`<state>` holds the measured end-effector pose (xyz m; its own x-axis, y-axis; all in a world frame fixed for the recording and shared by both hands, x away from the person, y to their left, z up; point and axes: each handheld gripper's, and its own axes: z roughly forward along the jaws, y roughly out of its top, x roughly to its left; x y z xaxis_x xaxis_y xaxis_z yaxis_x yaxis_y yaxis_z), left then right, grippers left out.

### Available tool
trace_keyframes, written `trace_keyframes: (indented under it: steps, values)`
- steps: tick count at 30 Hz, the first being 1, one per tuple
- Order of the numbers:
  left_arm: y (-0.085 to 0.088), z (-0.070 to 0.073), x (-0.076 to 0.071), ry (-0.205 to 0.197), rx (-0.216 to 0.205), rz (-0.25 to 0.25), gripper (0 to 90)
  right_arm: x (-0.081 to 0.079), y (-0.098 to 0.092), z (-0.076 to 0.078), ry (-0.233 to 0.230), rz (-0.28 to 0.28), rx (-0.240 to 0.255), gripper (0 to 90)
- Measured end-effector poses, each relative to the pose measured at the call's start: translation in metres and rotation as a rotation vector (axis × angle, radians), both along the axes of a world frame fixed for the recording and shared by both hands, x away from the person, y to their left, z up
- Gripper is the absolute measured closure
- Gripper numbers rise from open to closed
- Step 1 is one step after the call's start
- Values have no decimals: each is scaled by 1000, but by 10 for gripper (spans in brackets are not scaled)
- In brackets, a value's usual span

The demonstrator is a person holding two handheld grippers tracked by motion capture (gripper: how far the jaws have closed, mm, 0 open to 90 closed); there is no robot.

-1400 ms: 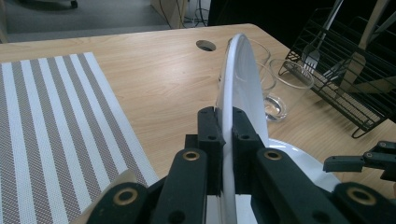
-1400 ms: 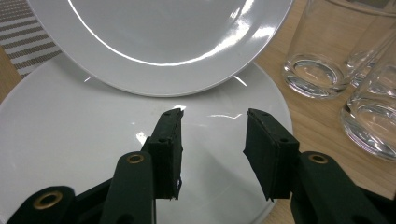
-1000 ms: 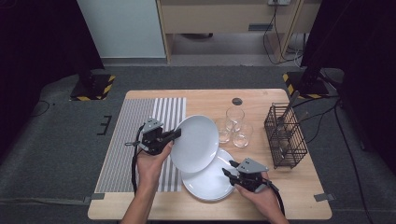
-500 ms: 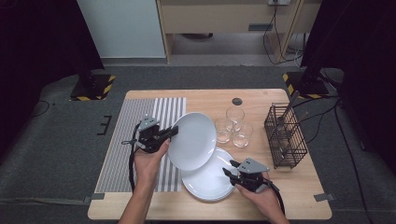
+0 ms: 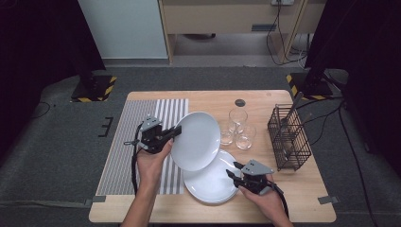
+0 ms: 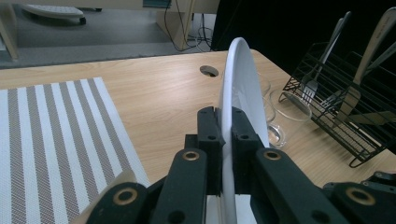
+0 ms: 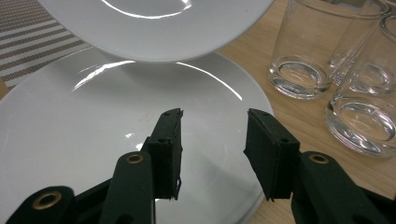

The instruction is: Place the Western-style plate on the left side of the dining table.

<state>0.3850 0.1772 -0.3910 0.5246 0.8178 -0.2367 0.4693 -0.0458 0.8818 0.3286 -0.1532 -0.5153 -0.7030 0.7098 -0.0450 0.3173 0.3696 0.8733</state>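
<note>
A round, glossy white ceramic plate [image 5: 196,141] is held lifted and tilted above the wooden surface [image 5: 265,101], its rim clamped at nine o'clock by the left claw [image 5: 176,131]. In the left gripper view the plate is seen edge-on, thin and smooth. A second white plate [image 5: 213,182] is seen lying flat at five o'clock, partly overlapped. Over it the right claw [image 7: 212,140] is held with jaws apart, nothing gripped. Clear drinking glasses [image 5: 238,128] are seen at three o'clock.

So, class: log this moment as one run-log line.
left gripper: shut on lifted plate | right gripper: open over lower plate
</note>
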Motion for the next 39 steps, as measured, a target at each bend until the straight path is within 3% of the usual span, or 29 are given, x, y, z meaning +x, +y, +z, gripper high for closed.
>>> trace_keyframes:
  steps: [17,21,27,31,35,39]
  values:
    - [9,8,8,-10,-28,15,857,-2,2,0,-2,9,-3,536]
    - [8,11,8,-15,-31,14,857,-3,0,1,2,4,1,510]
    - [10,15,12,-18,-32,12,857,-1,0,1,22,-17,2,394]
    - [9,17,12,-31,-12,13,857,0,-1,1,23,-33,4,371]
    - [9,20,14,-28,-27,6,857,0,0,1,29,-28,12,374]
    - [8,23,16,-28,11,14,857,-1,1,2,27,-20,15,376]
